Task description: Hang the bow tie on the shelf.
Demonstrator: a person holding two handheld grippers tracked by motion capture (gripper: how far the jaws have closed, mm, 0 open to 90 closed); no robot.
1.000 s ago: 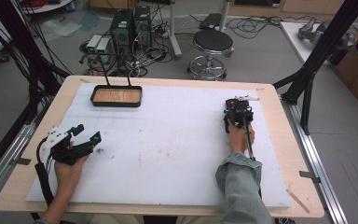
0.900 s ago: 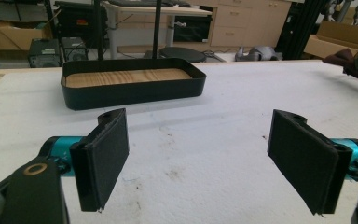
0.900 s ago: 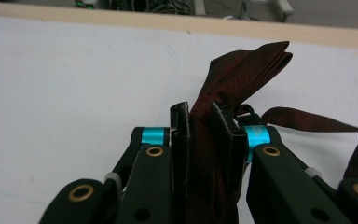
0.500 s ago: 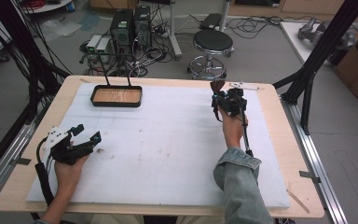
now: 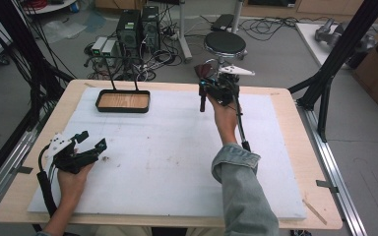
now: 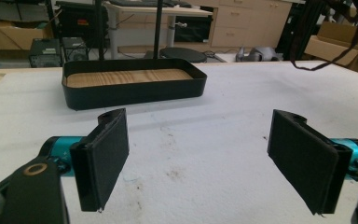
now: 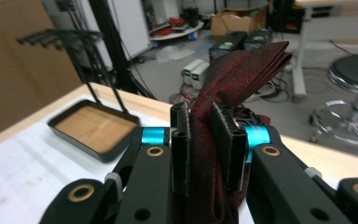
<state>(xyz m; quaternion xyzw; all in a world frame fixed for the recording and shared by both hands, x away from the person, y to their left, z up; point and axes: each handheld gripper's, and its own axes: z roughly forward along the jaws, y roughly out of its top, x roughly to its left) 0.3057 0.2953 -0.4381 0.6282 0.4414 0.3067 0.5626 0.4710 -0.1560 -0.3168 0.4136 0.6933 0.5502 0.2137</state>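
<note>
Workshop floor behind, cluttered with cables, a stool and computer boxes; white-padded counter (image 5: 177,162) in front. Right tool (image 5: 207,87) hanging raised above the far edge of the counter, clamping a folded dark red cloth (image 7: 233,88), fold standing up past the pads. Black wood-lined tray (image 5: 123,102) lying well to the left of that tool, long side along the far edge. Left tool (image 5: 89,141) resting on the near-left pad, gaping wide, holding nothing, pointing toward the tray. Lower cloth hiding behind the jaws, full length unclear.
</note>
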